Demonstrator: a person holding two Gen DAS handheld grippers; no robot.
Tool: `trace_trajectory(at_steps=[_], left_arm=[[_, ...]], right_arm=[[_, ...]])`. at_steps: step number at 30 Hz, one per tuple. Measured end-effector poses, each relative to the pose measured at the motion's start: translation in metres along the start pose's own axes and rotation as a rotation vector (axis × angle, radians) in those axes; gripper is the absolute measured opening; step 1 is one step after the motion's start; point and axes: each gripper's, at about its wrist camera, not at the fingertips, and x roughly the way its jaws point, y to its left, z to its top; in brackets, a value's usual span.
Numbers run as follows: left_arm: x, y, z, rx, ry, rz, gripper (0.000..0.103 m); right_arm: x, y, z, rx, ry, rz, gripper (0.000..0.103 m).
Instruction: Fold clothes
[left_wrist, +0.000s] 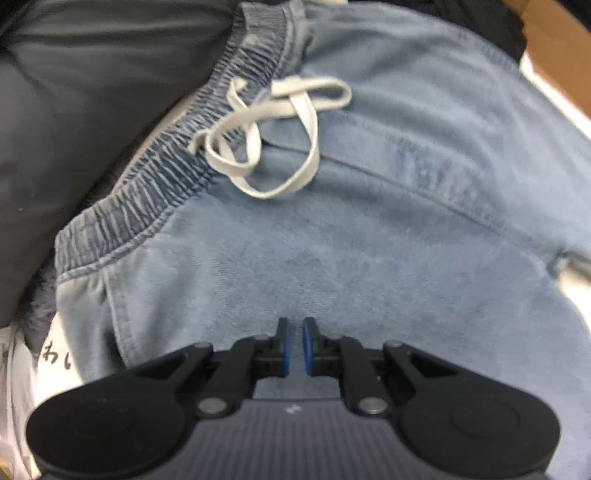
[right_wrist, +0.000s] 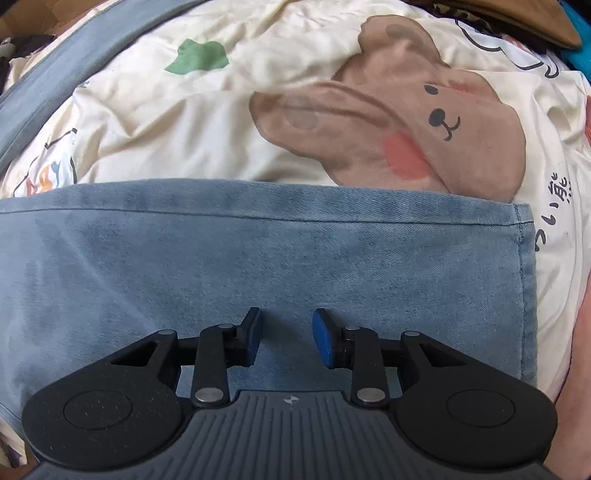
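Observation:
Light blue denim trousers (left_wrist: 369, 240) fill the left wrist view, with a gathered elastic waistband (left_wrist: 155, 199) and a white drawstring (left_wrist: 273, 136) looped on top. My left gripper (left_wrist: 294, 325) points down over the fabric below the waistband. Its blue pads stand only a slit apart and nothing is between them. In the right wrist view the trouser leg (right_wrist: 221, 258) lies flat, its hemmed end (right_wrist: 526, 277) to the right. Just above this cloth, my right gripper (right_wrist: 286, 317) is open, holding nothing.
The trousers lie on a cream bedsheet (right_wrist: 166, 129) printed with a brown bear (right_wrist: 424, 122). A dark grey padded thing (left_wrist: 74, 110) sits beside the waistband. Brown cardboard (left_wrist: 561, 55) shows at the top right. A grey-blue strip (right_wrist: 55, 74) crosses the far left.

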Motion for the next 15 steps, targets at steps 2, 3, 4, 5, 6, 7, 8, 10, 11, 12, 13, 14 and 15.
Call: trace_trajectory(at_steps=[2,3,4,5,6,7,8,10,11,12,13,14,15], left_arm=[[0.003,0.001,0.007,-0.020,-0.006,0.032,0.010],[0.002,0.002,0.012,-0.025,-0.006,0.048,0.010],[0.001,0.003,0.018,-0.030,-0.005,0.064,0.010],[-0.002,0.005,0.024,-0.037,-0.012,0.071,0.010],[-0.007,0.010,0.029,-0.047,-0.025,0.068,0.010],[-0.011,0.015,0.034,-0.061,-0.036,0.060,0.010],[-0.015,0.020,0.039,-0.078,-0.044,0.043,0.010],[-0.025,0.027,0.046,-0.096,-0.061,-0.001,0.010],[-0.029,0.027,0.047,-0.092,-0.068,-0.018,0.010],[-0.031,0.026,0.048,-0.082,-0.072,-0.032,0.010],[-0.031,0.023,0.049,-0.070,-0.071,-0.042,0.010],[-0.031,0.019,0.049,-0.058,-0.071,-0.052,0.010],[-0.031,0.017,0.050,-0.053,-0.073,-0.062,0.010]], right_arm=[[0.000,-0.001,0.000,-0.009,-0.002,0.001,0.037],[0.000,-0.002,0.000,-0.009,-0.004,0.003,0.037],[0.000,-0.003,-0.001,-0.002,-0.010,0.007,0.037],[-0.001,-0.003,-0.003,-0.003,-0.016,0.011,0.038],[-0.001,-0.001,-0.004,-0.019,-0.018,0.004,0.038],[-0.002,0.000,-0.004,-0.035,-0.019,-0.002,0.038],[-0.002,0.002,-0.005,-0.051,-0.021,-0.009,0.038],[-0.004,0.011,-0.006,-0.114,-0.029,-0.036,0.038],[-0.005,0.015,-0.005,-0.137,-0.038,-0.041,0.038],[-0.008,0.018,-0.004,-0.137,-0.054,-0.028,0.038],[-0.011,0.020,-0.004,-0.136,-0.070,-0.014,0.038],[-0.013,0.022,-0.003,-0.129,-0.081,0.001,0.038],[-0.015,0.024,-0.002,-0.122,-0.093,0.015,0.038]])
